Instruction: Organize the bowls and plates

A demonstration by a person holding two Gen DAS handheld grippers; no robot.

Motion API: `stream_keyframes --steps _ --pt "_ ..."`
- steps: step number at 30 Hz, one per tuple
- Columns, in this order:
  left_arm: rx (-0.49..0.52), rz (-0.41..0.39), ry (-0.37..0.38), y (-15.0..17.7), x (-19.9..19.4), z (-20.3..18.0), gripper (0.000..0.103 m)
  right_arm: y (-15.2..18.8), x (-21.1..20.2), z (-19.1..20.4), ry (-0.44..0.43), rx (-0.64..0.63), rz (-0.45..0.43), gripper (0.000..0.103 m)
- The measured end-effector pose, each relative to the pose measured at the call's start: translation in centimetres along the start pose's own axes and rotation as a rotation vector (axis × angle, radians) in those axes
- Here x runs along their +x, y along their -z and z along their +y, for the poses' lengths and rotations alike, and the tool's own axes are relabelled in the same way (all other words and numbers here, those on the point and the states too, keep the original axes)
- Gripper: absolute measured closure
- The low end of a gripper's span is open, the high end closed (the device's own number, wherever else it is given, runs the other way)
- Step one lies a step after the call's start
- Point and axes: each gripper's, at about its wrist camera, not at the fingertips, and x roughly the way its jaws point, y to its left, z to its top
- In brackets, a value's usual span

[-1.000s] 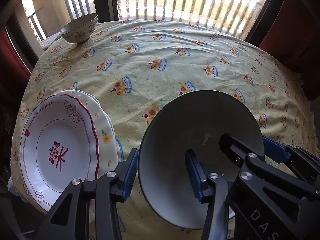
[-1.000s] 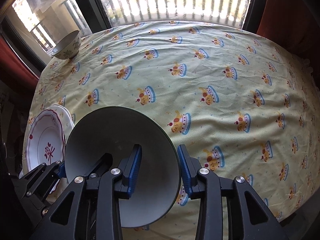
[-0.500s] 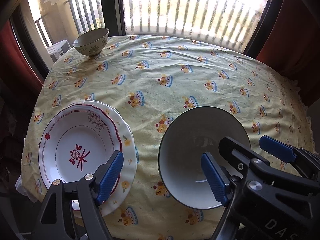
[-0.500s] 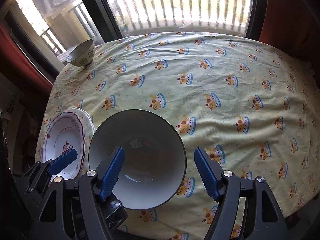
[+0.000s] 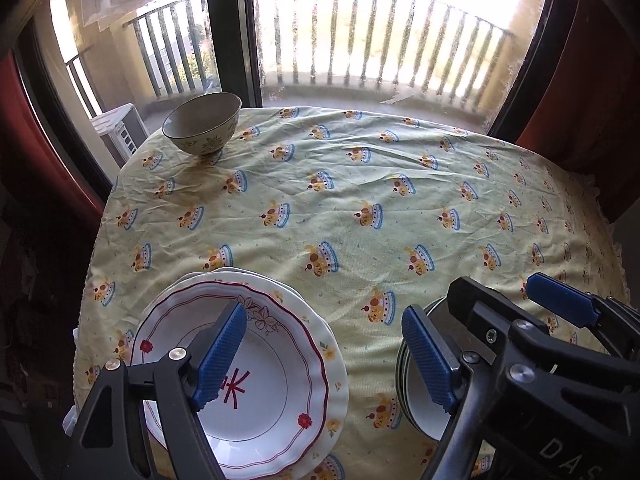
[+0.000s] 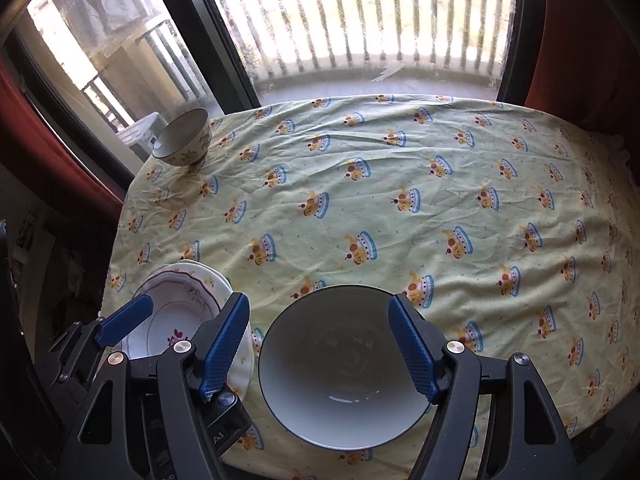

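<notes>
A large grey-white bowl [image 6: 344, 364] stands on the tablecloth at the near edge; in the left wrist view it [image 5: 416, 408] is mostly hidden behind the grippers. My right gripper [image 6: 320, 350] is open, its fingers either side of the bowl and above it, empty. My left gripper [image 5: 324, 354] is open and empty, above the gap between the bowl and a stack of white floral plates [image 5: 256, 380], which also shows in the right wrist view [image 6: 176, 312]. A small patterned bowl [image 5: 202, 122] stands at the far left corner, also in the right wrist view [image 6: 182, 142].
The table carries a yellow cloth with a crown pattern [image 5: 360, 208] [image 6: 400, 208]. Beyond it are a window, a balcony railing [image 5: 380, 52] and red curtains at both sides. The table's near and left edges fall off close to the plates.
Both grippers let go of the large bowl, opened wide and drew back and up. The bowl now stands on the cloth beside the plates.
</notes>
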Motion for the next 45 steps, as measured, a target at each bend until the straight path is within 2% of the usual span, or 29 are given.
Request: stream_keyframes --steps 9,22,25,27,30,35,41,45 --pt "0.023 -0.016 0.004 -3.9 0.9 4.5 0.022 -3.1 1.3 4.7 0.052 -0.011 -0.049 0.028" --pt "0.037 -0.043 -0.022 -9.3 3.7 11.0 0.022 -8.5 5.6 10.8 0.06 -0.007 -0.075 0.028" --pt "0.037 -0.055 -0.025 -10.5 4.4 12.3 0.022 -9.7 6.6 11.8 0.073 -0.006 -0.085 0.023" --pt "0.036 -0.058 -0.03 -11.3 5.0 13.0 0.022 -10.5 7.5 12.3 0.086 -0.001 -0.089 0.013" --pt "0.047 -0.063 -0.042 -12.4 6.0 14.0 0.022 -11.6 8.8 13.1 0.106 0.0 -0.088 0.008" --pt "0.035 -0.046 -0.038 -14.2 8.2 16.1 0.02 -13.6 11.3 14.4 0.098 -0.007 -0.075 0.007" --pt "-0.029 -0.035 -0.045 -16.3 10.4 18.7 0.02 -15.7 13.7 15.4 0.088 0.033 -0.094 0.007" --pt "-0.03 -0.065 -0.05 -17.5 11.6 19.7 0.02 -17.1 15.2 16.1 0.078 0.038 -0.106 0.007"
